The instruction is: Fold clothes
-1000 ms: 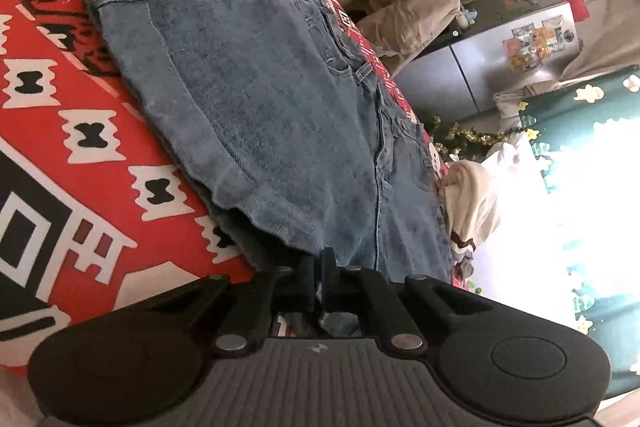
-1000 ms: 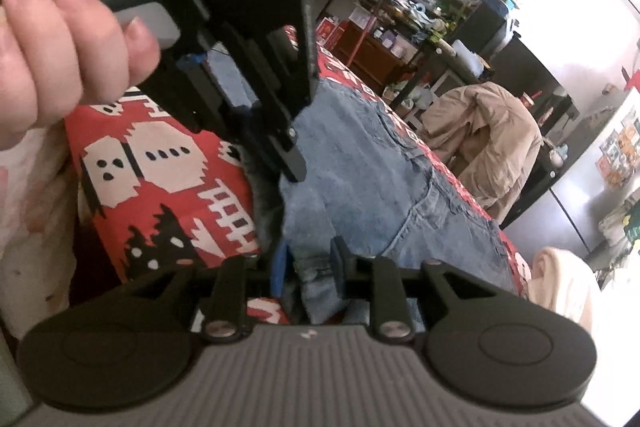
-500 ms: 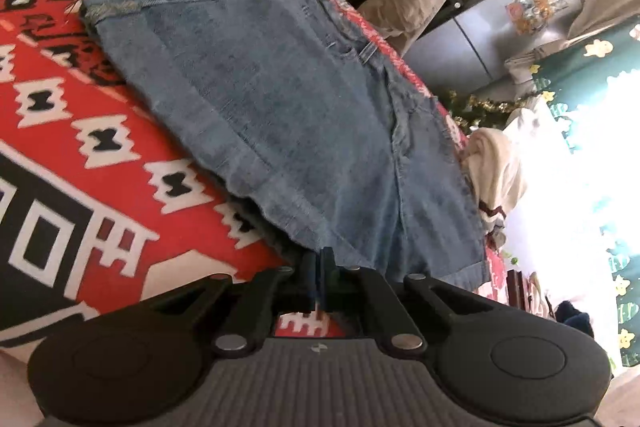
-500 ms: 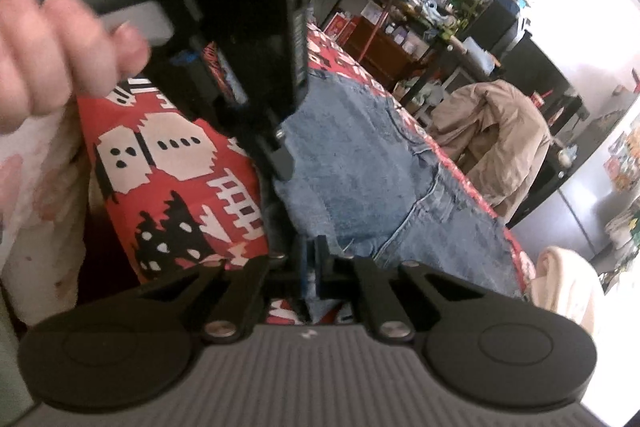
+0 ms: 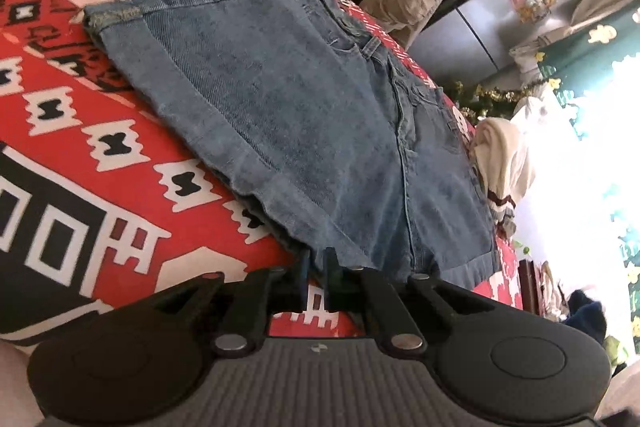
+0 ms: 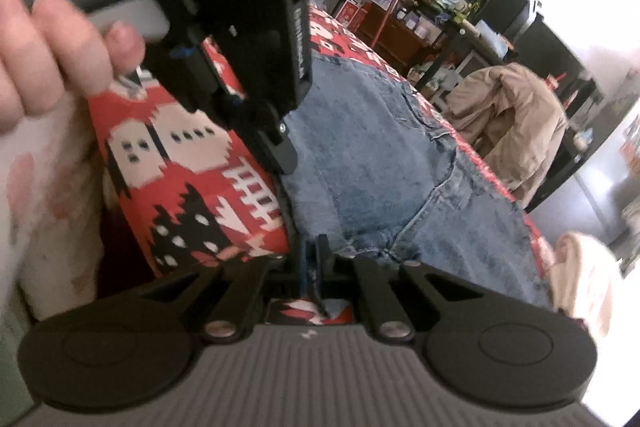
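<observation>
Shorts [image 5: 304, 131], one denim pair, lay ahead of two grippers, left [image 5: 316, 269] and right [image 6: 314, 259], both clamped on its near hem.

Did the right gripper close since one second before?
Yes. The right gripper, earlier gaping around the denim shorts' near edge, now pinches that edge.
</observation>
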{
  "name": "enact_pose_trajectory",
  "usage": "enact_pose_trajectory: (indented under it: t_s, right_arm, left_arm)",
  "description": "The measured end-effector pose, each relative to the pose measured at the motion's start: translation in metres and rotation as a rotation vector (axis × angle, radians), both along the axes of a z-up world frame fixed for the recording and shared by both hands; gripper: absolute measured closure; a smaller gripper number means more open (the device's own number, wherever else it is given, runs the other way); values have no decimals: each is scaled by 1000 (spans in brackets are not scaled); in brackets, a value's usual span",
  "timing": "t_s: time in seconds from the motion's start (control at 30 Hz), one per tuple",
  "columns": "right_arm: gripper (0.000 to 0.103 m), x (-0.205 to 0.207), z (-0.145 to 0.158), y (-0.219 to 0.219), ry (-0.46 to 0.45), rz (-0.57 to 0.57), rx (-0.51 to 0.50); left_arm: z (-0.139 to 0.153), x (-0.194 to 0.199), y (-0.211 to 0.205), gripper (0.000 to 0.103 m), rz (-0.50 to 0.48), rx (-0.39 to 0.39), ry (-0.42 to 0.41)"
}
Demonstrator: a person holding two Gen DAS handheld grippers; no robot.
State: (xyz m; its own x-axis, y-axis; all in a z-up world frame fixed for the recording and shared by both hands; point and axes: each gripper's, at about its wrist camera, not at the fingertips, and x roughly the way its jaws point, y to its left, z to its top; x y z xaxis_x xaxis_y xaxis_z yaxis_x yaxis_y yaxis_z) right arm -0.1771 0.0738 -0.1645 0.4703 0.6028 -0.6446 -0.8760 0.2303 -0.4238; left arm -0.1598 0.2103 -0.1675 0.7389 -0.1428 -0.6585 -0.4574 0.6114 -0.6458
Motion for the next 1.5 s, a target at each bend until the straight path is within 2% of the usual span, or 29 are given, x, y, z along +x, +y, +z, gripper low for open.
enact_pose_trajectory:
  t_s: [0.07, 0.2, 0.27, 0.33, 0.43, 0.5, 0.63, 0.7, 0.8, 0.9, 0.97, 1.17, 1.2, 1.27, 1.37, 1.5]
  right_arm:
    - [99, 5, 7, -4, 30, -7, 22]
    - [98, 6, 25, -17, 70, -52, 97]
    - [98, 15, 28, -17, 80, -100, 126]
    - [98, 26, 31, -17, 90, -150, 153]
    - [98, 35, 26, -15, 156, -196, 139]
    - [95, 38, 21, -16, 186, -211, 130]
    - [95, 41, 15, -25, 243, -235, 144]
    - [95, 44, 17, -31, 275, -247, 150]
    - [95, 45, 32, -39, 267, -267, 213]
    - [94, 53, 51, -50, 260, -332, 316]
    - [92, 63, 56, -53, 265, -375, 340]
    - [93, 82, 23, -56, 370, -408, 276]
    - [93, 81, 18, -58, 364, -404, 276]
    - [93, 75, 16, -57, 345, -397, 263]
    - [92, 76, 17, -57, 369, -412, 260]
    - [90, 78, 16, -56, 390, -421, 263]
  left_arm:
    - [7, -5, -3, 98, -22, 2, -21]
    - [25, -3, -18, 98, -76, 90, -77]
    - [26, 8, -23, 98, -94, 105, -88]
    - [19, 23, -28, 98, -108, 104, -80]
    - [3, 41, -37, 99, -145, 160, -7]
    - [-3, 39, -41, 100, -155, 193, -3]
    - [-1, 32, -41, 100, -163, 191, 22]
    - [6, 30, -43, 99, -161, 213, 17]
    - [18, 27, -51, 98, -161, 242, -43]
    - [18, 36, -55, 98, -170, 202, -63]
    - [13, 44, -57, 98, -170, 182, -54]
    - [2, 48, -60, 98, -153, 129, -40]
    - [2, 47, -60, 98, -154, 125, -41]
    - [2, 46, -61, 98, -160, 122, -41]
    - [2, 43, -63, 96, -167, 128, -42]
    - [4, 41, -65, 89, -178, 131, -53]
